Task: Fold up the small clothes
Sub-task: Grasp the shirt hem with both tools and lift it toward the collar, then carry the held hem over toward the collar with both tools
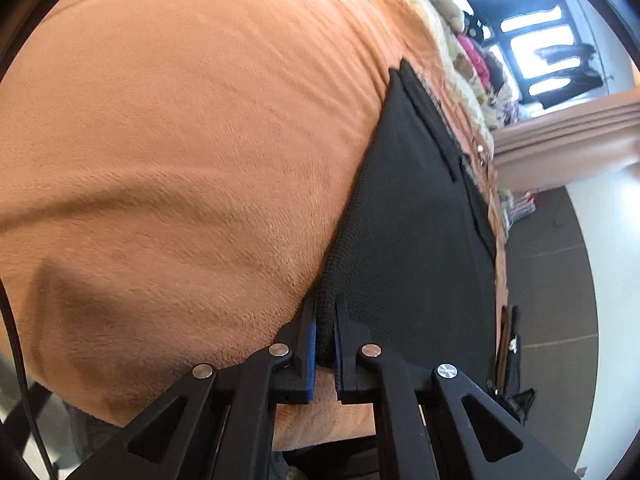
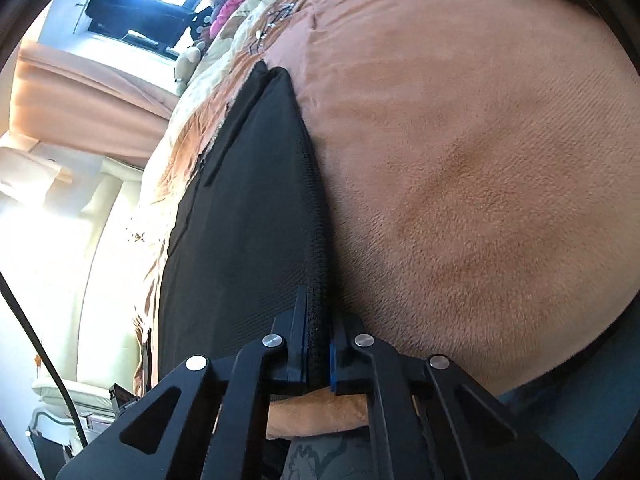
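Note:
A black mesh garment (image 1: 416, 216) lies stretched over an orange fleece blanket (image 1: 192, 128). My left gripper (image 1: 325, 312) is shut on a near corner of the garment, the fabric bunched between its blue pads. In the right wrist view the same black garment (image 2: 248, 208) runs away from me over the blanket (image 2: 460, 160). My right gripper (image 2: 318, 304) is shut on its near edge. The garment's far end shows a folded double edge. Both grippers sit low, close to the blanket surface.
Cream bedding and stuffed toys (image 2: 192, 60) lie at the far end under a bright window (image 1: 536, 40). Peach curtains (image 2: 80, 108) hang beside it. A dark floor (image 1: 560, 264) lies off the bed's edge. A cable (image 2: 36, 344) hangs at left.

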The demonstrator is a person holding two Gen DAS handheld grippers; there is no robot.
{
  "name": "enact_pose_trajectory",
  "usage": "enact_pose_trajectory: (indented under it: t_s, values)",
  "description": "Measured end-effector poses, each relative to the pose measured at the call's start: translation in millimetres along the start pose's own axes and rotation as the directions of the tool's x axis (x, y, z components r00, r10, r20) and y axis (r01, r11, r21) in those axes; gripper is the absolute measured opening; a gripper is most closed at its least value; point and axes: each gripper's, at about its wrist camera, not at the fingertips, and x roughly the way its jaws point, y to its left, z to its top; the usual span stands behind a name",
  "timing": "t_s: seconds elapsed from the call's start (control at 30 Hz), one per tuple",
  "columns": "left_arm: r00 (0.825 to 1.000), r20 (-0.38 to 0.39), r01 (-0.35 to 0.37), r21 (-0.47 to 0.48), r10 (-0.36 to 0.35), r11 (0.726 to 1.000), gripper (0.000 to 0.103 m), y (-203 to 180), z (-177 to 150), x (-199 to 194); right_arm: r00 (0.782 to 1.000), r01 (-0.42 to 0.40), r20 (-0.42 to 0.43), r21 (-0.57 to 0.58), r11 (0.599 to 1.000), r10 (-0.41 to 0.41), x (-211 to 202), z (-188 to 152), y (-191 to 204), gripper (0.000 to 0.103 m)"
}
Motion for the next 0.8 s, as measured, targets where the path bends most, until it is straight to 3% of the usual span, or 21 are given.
enact_pose_trajectory:
  t_s: [0.43, 0.8]
  values:
    - [0.985, 0.142, 0.096, 0.039, -0.101, 0.995, 0.005, -3, 7, -80, 0.997, -0.073, 0.024, -0.104, 0.992, 0.076, -56, -43, 51, 0.002]
    - [0.982, 0.129, 0.119, 0.124, -0.135, 0.985, 0.005, 6, -36, -131, 0.996, -0.082, 0.029, -0.135, 0.987, 0.086, -98, -86, 47, 0.002]
